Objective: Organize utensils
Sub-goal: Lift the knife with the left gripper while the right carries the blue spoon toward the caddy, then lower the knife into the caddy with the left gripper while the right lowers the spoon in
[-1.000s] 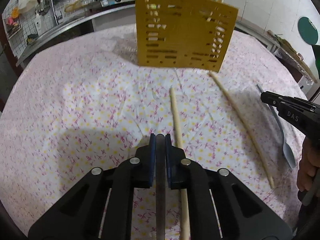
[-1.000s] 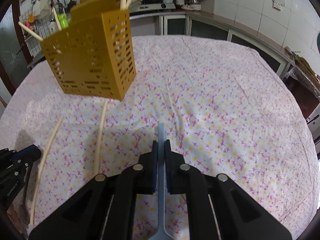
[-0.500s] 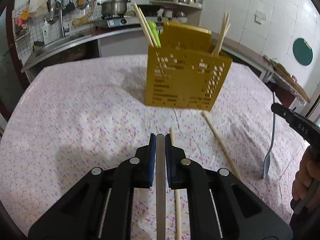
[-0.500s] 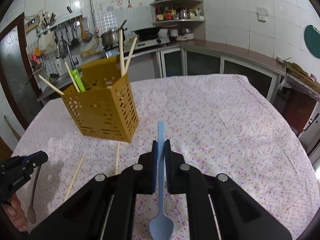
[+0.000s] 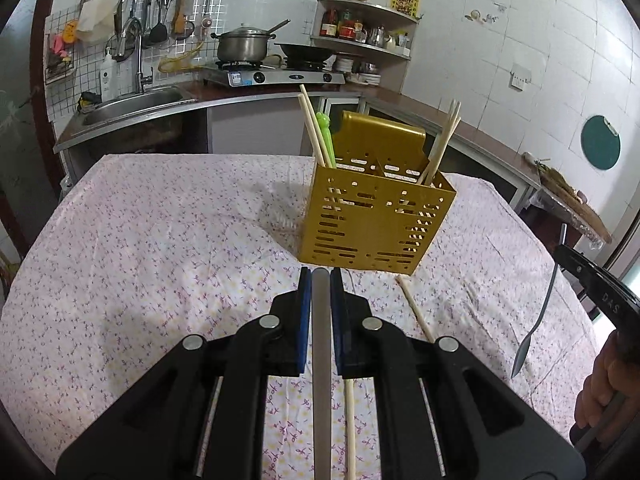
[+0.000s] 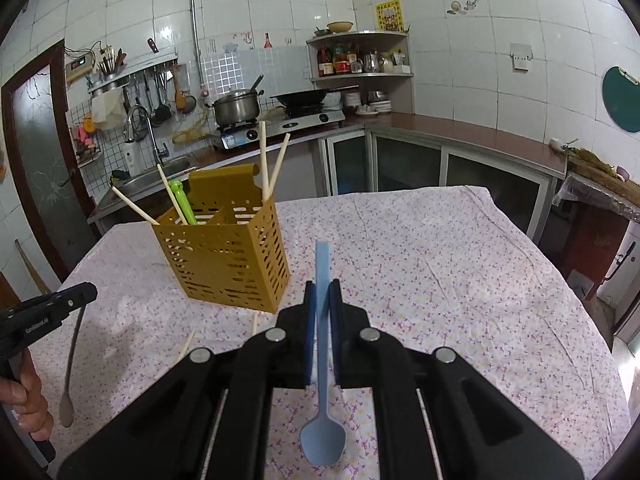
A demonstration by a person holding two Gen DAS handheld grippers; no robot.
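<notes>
A yellow slotted utensil caddy (image 5: 372, 224) (image 6: 228, 256) stands on the flowered tablecloth (image 5: 160, 240); several chopsticks and a green utensil (image 5: 325, 136) stick out of it. My left gripper (image 5: 321, 276) is shut on the handle of a grey spoon (image 5: 321, 340). In the right wrist view that spoon (image 6: 70, 380) hangs bowl down. My right gripper (image 6: 322, 286) is shut on a blue spoon (image 6: 322, 440), also bowl down. Both grippers hover above the table, short of the caddy. Two loose chopsticks (image 5: 416, 308) (image 5: 350, 420) lie on the cloth between them.
A kitchen counter with a sink (image 5: 132, 108), a stove and a pot (image 5: 242, 46) runs behind the table. Cabinets (image 6: 420, 164) line the far right wall. A person's hand (image 6: 28, 400) holds the left gripper's grip.
Both grippers have risen with their spoons and tilted up, so the caddy now sits lower and farther off in both views. Both grips are unchanged.
</notes>
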